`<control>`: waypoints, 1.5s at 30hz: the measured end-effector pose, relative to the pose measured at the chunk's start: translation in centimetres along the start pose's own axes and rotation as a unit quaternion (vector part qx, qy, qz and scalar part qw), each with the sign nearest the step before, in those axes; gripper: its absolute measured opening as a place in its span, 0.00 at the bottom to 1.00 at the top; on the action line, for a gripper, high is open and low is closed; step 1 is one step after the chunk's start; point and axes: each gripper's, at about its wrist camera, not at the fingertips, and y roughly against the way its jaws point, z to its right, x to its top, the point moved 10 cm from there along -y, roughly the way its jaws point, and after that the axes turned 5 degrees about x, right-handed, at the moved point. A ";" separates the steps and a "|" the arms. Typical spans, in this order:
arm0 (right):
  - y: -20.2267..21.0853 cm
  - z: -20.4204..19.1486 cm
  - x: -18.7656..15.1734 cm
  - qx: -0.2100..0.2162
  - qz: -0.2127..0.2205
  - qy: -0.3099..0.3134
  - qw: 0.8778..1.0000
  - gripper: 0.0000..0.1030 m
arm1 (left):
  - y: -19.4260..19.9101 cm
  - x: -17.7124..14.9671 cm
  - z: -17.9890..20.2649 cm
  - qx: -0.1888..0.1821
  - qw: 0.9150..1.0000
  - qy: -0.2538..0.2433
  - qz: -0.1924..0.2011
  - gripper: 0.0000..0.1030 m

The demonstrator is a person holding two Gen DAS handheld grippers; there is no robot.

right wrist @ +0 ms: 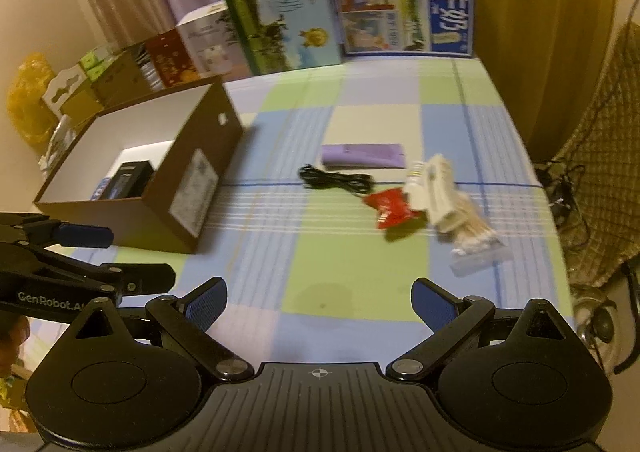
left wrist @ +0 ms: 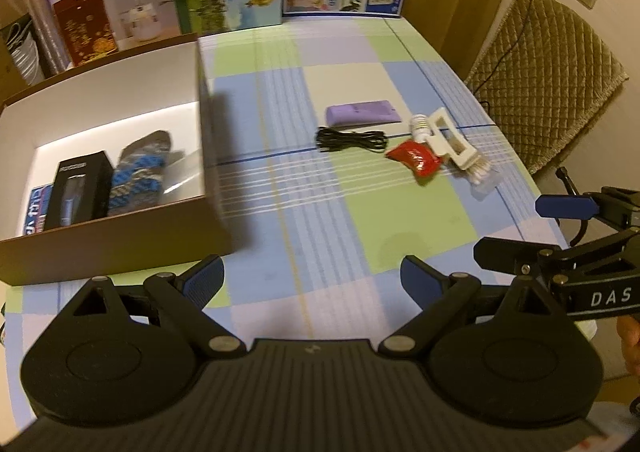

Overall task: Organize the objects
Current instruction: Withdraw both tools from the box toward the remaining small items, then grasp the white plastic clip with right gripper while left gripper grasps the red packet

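Small things clustered mid-table, black cable (left wrist: 352, 141) beside purple pouch (left wrist: 362, 114), red packet (left wrist: 416, 159) touching white clip (left wrist: 448, 140), brown box (left wrist: 120, 236) well left, left gripper (left wrist: 312, 280) and right gripper (right wrist: 320, 298) both angled downward, fingers (left wrist: 204, 278) spread open, empty.

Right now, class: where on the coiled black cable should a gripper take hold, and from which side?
Grip the black cable across the middle of its bundle, coming from above. It lies flat in a long narrow coil, so open fingers can straddle its short width. Its near side is clear; the purple pouch lies close behind.
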 end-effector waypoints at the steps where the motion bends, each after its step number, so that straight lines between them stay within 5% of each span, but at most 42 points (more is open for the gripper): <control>1: 0.1 0.6 0.0 -0.004 0.001 -0.002 1.000 0.93 | -0.2 0.2 0.5 0.000 1.000 -0.001 0.000 0.91; 22: -1.5 11.6 2.4 -0.046 0.011 -0.021 0.999 0.92 | -7.4 4.3 8.2 0.001 1.000 0.008 -0.014 0.90; 31: -5.1 13.4 4.8 -0.028 0.014 -0.028 0.999 0.54 | -11.7 6.7 9.7 0.010 1.000 0.020 -0.015 0.87; 45: -9.2 15.5 6.8 -0.006 -0.001 -0.056 0.998 0.46 | -17.2 9.1 10.0 0.009 0.999 0.040 -0.030 0.79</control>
